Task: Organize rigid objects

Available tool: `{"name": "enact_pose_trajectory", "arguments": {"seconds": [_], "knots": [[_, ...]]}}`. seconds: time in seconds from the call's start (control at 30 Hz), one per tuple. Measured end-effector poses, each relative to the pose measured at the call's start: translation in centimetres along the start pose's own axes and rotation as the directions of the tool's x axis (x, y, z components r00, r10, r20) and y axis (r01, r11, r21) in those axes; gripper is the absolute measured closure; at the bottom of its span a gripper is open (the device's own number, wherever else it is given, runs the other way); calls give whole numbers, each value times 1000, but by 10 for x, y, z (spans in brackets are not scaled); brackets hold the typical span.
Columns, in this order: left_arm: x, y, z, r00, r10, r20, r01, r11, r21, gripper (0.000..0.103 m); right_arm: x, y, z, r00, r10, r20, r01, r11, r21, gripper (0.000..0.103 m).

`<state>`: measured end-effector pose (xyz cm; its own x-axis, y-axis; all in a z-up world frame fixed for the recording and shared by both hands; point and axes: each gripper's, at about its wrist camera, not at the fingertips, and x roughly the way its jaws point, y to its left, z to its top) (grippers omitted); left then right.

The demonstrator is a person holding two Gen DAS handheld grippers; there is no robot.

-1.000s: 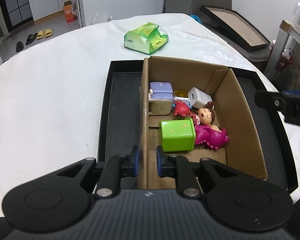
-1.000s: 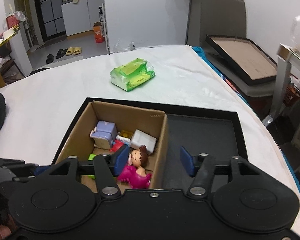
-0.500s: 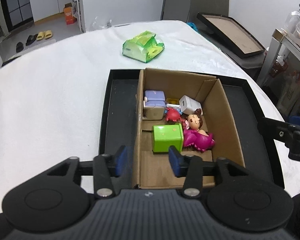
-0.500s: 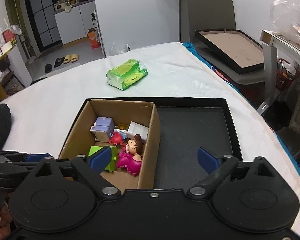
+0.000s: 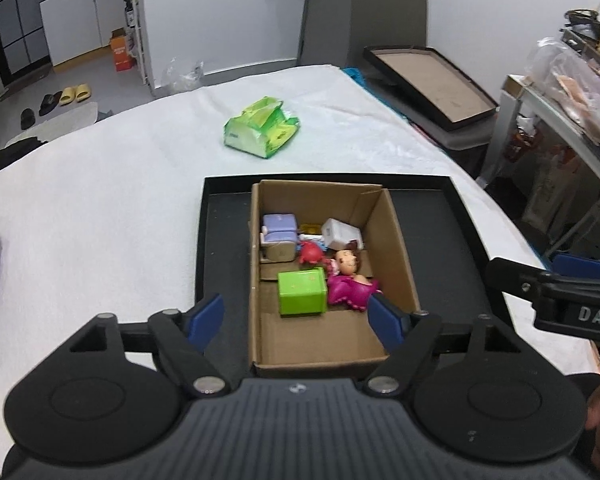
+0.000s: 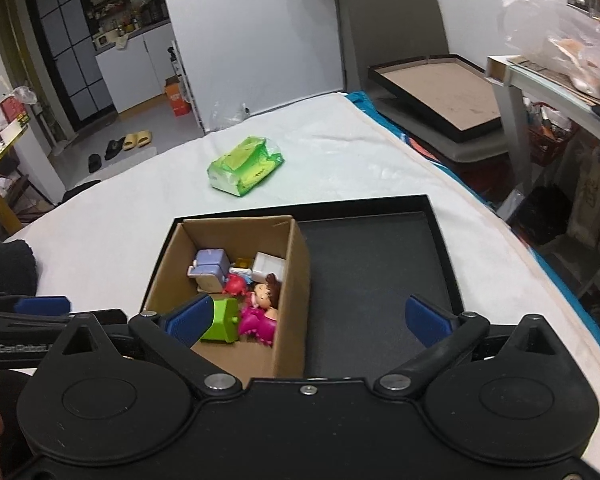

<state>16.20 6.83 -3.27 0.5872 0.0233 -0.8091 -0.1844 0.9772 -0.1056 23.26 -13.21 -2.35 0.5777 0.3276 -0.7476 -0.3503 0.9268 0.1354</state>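
Toys (green cube (image 5: 302,293), doll (image 5: 348,276)) are being kept in the cardboard box (image 5: 400,248) on the black tray (image 5: 220,248). Left gripper (image 5: 296,322) and right gripper (image 6: 306,316) are being held released, empty. Sorting judged nearly finished; next, a check is being called for.

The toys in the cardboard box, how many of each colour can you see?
Green: 1, the green cube-shaped box
Purple: 1, the lilac block toy
White: 1, the white box
Red: 1, the small red crab-like toy
Pink: 1, the doll in the pink dress
Yellow: 1, a small yellow piece, mostly hidden
Total: 6
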Motion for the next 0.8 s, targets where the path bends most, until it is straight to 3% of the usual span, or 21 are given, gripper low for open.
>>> {"name": "enact_pose_trajectory", "arguments": {"seconds": [0.27, 0.37, 0.8], "knots": [[-26, -8, -4, 999, -27, 23, 27, 999, 19, 15, -28, -11, -8, 999, -3, 54, 0, 998, 55, 0], [-38, -11, -9, 999, -8, 36, 7, 999, 43, 14, -38, -15, -13, 997, -2, 76, -5, 996, 93, 0], [-79, -12, -29, 996, -63, 70, 58, 996, 70, 14, -88, -12, -32, 995, -44, 88, 34, 993, 112, 0]]}}
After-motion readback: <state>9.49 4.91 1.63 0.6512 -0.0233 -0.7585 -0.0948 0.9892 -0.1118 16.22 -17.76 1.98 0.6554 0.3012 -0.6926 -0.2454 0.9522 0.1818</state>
